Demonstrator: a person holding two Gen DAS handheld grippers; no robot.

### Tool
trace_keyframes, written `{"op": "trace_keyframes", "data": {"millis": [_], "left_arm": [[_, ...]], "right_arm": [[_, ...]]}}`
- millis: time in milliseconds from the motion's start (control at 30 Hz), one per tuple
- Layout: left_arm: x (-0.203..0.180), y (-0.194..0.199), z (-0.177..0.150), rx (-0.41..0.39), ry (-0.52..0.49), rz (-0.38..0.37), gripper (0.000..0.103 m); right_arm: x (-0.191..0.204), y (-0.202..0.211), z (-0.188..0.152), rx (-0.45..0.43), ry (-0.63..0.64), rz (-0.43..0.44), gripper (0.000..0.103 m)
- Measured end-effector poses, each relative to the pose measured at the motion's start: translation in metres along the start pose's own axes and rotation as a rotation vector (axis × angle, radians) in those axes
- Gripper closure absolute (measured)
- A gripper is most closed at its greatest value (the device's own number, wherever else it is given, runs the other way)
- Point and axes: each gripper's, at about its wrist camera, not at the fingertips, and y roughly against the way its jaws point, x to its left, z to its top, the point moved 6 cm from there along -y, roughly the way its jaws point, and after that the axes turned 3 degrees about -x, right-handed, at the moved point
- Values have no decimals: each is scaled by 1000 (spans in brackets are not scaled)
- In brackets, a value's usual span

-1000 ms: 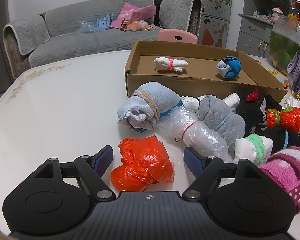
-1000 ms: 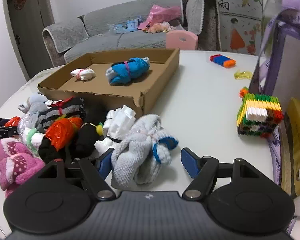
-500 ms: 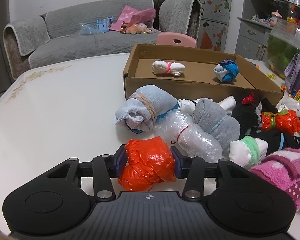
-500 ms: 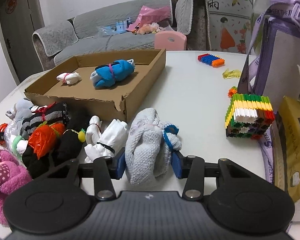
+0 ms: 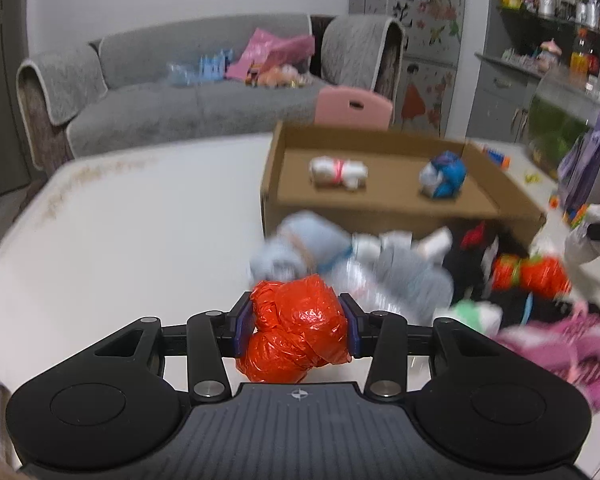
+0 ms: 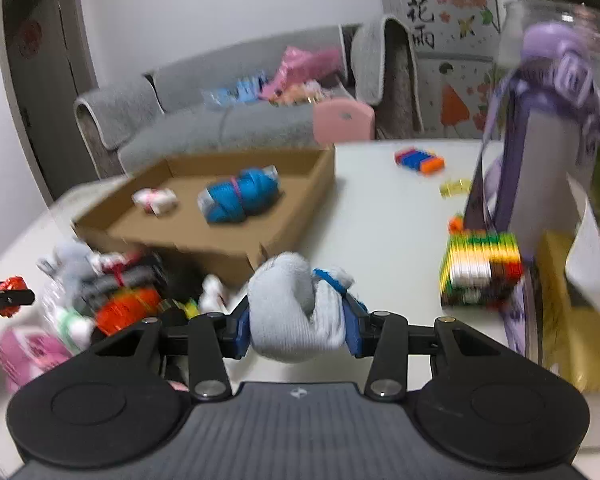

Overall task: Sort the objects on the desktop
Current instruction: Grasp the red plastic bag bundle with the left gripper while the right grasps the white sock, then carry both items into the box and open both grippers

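Note:
My left gripper [image 5: 296,330] is shut on a crumpled orange plastic bundle [image 5: 296,328] and holds it above the white table [image 5: 140,240]. My right gripper [image 6: 298,326] is shut on a grey sock roll with a blue band [image 6: 294,308], also lifted off the table. Beyond both stands a shallow cardboard box [image 5: 396,204] [image 6: 220,232] holding a white roll tied in pink [image 5: 338,172] [image 6: 156,200] and a blue roll [image 5: 444,174] [image 6: 240,194]. A heap of rolled bundles [image 5: 380,272] [image 6: 112,280] lies in front of the box.
A pink fuzzy bundle [image 5: 560,348] lies at the heap's near edge. A multicoloured block [image 6: 480,270], a purple bag [image 6: 548,152] and a yellow box [image 6: 572,320] stand on the table's right side. Small coloured blocks [image 6: 420,160] lie further back. A grey sofa [image 5: 180,92] stands behind.
Both grippers went from open around their bundles to shut on them. Both have since risen, lifting the orange bundle and the grey sock roll off the table.

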Motion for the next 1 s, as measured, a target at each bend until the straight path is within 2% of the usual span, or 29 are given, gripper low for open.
{"op": "trace_keyframes", "data": {"millis": [200,533,767,1000], "left_arm": [[-12,4,45,-49,-54,-11,52],[-37,-30,100,-43,-81,-61,52],[-59,-93,123,37,-113,-98,52],[-64,-162,104,149,-150,-106,52]], "right_arm": [[3,-6,24,-9,-30,35,64],[23,-16,75,-35,2,83,64],[40,-61,101,14,23,123,64],[44,-114,88,122,51,88,64]]}}
